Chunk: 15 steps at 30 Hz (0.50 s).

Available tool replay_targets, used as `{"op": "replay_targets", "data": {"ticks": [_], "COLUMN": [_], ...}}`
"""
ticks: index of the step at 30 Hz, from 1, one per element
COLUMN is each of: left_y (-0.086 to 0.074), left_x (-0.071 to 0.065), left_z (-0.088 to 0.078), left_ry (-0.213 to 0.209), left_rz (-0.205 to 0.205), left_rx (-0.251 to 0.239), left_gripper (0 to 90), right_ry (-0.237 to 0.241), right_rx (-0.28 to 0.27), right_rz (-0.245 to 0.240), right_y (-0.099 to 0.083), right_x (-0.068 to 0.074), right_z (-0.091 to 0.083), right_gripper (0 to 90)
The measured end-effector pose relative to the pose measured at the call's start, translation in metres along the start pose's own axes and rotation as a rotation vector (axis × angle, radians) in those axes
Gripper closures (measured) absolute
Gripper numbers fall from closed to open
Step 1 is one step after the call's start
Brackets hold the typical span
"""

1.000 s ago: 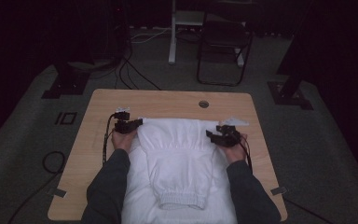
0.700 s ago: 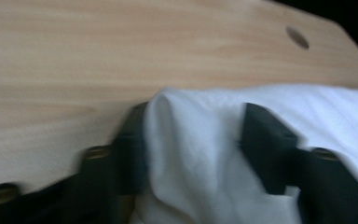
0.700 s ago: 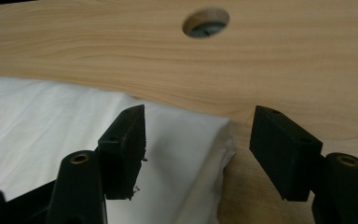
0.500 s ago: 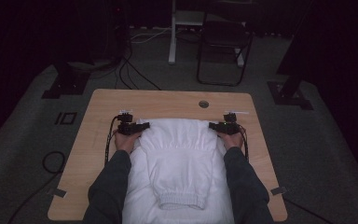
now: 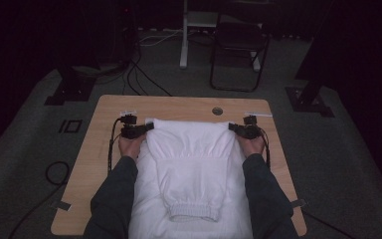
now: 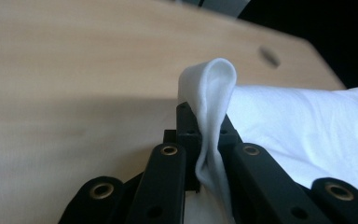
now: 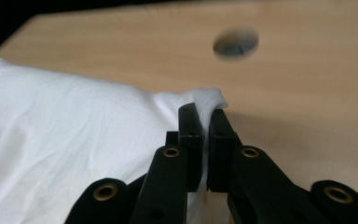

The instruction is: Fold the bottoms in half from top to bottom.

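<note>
Both my grippers, left (image 5: 146,128) and right (image 5: 233,128), pinch the white garment (image 5: 191,164)'s far corners, now spread wider (cloth taut across the table (image 5: 99,149)), ready for folding.

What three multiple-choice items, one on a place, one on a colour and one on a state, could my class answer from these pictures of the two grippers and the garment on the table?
1. Where does the round hole lie in the wooden table?
A. near its far edge
B. at its left edge
C. under the person's left sleeve

2. What colour is the garment?
A. grey
B. white
C. blue

3. How does the left gripper stand?
A. open above the cloth
B. shut on bare wood
C. shut on a fold of the garment

Answers: 1 A, the hole sits beyond the garment in the high view. 2 B, the cloth is white in every view. 3 C, its jaws pinch a white fold, as do those of the right gripper.
</note>
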<state>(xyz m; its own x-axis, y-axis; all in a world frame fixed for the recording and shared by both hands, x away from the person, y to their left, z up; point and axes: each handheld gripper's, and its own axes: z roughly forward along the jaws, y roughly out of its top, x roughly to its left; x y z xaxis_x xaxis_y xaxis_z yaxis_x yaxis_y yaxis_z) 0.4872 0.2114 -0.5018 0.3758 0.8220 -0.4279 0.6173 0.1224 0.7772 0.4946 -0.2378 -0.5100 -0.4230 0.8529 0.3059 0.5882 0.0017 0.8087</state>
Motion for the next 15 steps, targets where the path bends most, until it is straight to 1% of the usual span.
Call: {"op": "replay_targets", "data": {"ticks": [3, 5, 6, 7, 8, 10, 11, 13, 15], "left_y": [0.019, 0.026, 0.027, 0.027, 0.025, 0.019, 0.015, 0.006, -0.005], "left_x": [-0.011, -0.017, -0.02, -0.023, -0.025, -0.03, -0.032, -0.037, -0.043], "left_z": [-0.012, -0.02, -0.024, -0.029, -0.033, -0.046, -0.054, -0.071, -0.089], "left_ry": [-0.025, -0.049, -0.055, -0.059, -0.066, -0.087, -0.098, -0.125, -0.146], "left_rz": [0.02, 0.021, 0.03, 0.041, 0.056, 0.089, 0.109, 0.128, 0.165], "left_rx": [-0.06, -0.102, -0.11, -0.112, -0.111, -0.116, -0.122, -0.134, -0.143], "left_gripper": [86.6, 86.6, 86.6, 86.6, 86.6, 86.6, 86.6, 86.6, 86.5], "right_ry": [0.008, 0.027, 0.035, 0.044, 0.049, 0.062, 0.076, 0.111, 0.132], "right_rx": [-0.09, -0.143, -0.158, -0.168, -0.166, -0.17, -0.176, -0.192, -0.202], "right_rz": [-0.017, -0.036, -0.052, -0.07, -0.089, -0.13, -0.14, -0.154, -0.182], "right_y": [0.018, 0.029, 0.032, 0.033, 0.033, 0.029, 0.025, 0.014, 0.0], "right_x": [0.004, 0.008, 0.01, 0.012, 0.015, 0.021, 0.024, 0.029, 0.036], "right_z": [-0.016, -0.028, -0.033, -0.038, -0.042, -0.054, -0.061, -0.077, -0.095], "right_gripper": [87.3, 87.3, 87.2, 87.2, 87.2, 87.2, 87.3, 87.2, 87.2]}}
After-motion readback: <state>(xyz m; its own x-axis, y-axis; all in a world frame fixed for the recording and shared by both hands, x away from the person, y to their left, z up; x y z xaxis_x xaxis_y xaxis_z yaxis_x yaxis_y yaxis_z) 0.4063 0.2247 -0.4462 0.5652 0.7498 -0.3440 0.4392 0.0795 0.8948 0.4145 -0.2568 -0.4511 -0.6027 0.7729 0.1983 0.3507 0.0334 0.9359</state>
